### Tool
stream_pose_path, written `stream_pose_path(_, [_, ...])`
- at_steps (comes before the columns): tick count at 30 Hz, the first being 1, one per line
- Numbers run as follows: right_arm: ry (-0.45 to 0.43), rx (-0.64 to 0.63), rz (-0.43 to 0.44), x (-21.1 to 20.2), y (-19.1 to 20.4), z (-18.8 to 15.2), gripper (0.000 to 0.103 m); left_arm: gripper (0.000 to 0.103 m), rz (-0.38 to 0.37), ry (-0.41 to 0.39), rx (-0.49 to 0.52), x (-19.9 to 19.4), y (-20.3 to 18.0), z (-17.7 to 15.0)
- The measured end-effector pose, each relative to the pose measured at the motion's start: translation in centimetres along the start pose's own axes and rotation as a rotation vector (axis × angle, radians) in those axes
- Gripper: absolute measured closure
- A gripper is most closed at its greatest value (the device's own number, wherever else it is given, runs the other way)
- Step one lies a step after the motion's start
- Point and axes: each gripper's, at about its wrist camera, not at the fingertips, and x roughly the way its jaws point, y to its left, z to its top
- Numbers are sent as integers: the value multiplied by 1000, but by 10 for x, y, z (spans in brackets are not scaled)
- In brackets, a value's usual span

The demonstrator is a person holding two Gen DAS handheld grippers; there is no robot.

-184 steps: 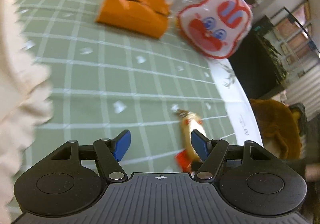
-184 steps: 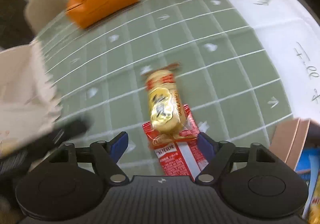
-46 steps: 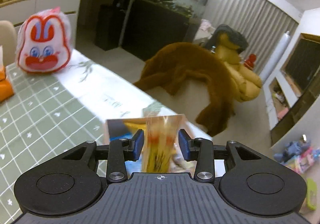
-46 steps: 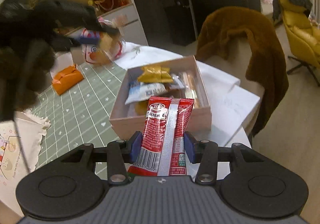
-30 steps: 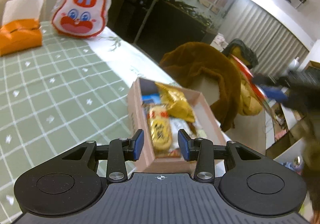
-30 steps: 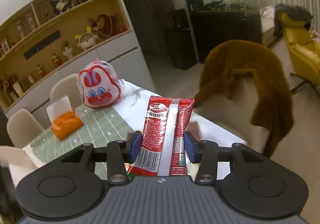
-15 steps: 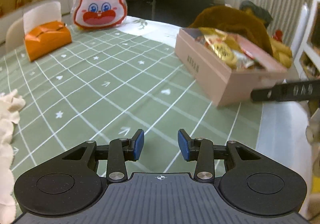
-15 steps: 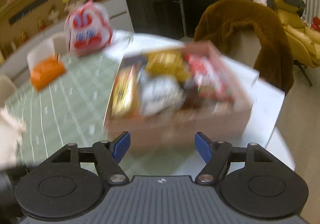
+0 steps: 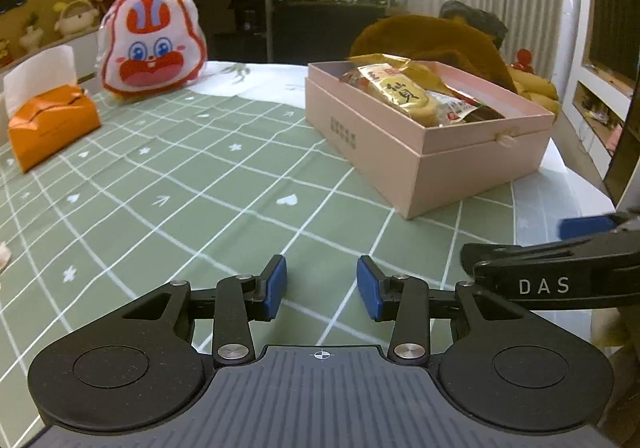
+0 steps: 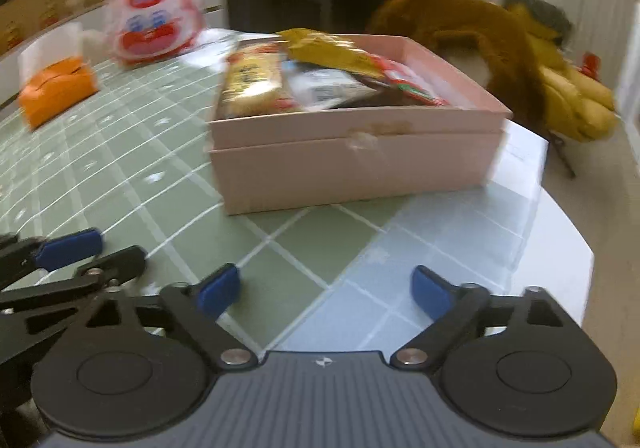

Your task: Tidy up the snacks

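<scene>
Pink box [image 9: 424, 136] packed with snacks [image 10: 320, 76] faces both views, left gripper [image 9: 321, 285] and right gripper [image 10: 325, 288] jaws spread, empty.

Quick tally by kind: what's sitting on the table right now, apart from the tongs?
Pink snack box: 1, several packets inside, too overlapped to count
Orange tissue box: 1
Rabbit-face bag: 1
Loose snacks on the cloth: 0 in view
Total: 3
</scene>
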Motion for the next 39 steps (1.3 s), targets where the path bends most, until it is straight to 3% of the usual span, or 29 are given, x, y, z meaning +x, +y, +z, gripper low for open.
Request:
stream_pose_path(11, [-87, -3, -36, 2, -1, -8, 0, 58, -3, 0, -8, 6, 0, 4])
stream_pose_path(39, [-80, 17, -21, 3, -3, -7, 0, 58, -7, -1, -6, 6, 1, 3])
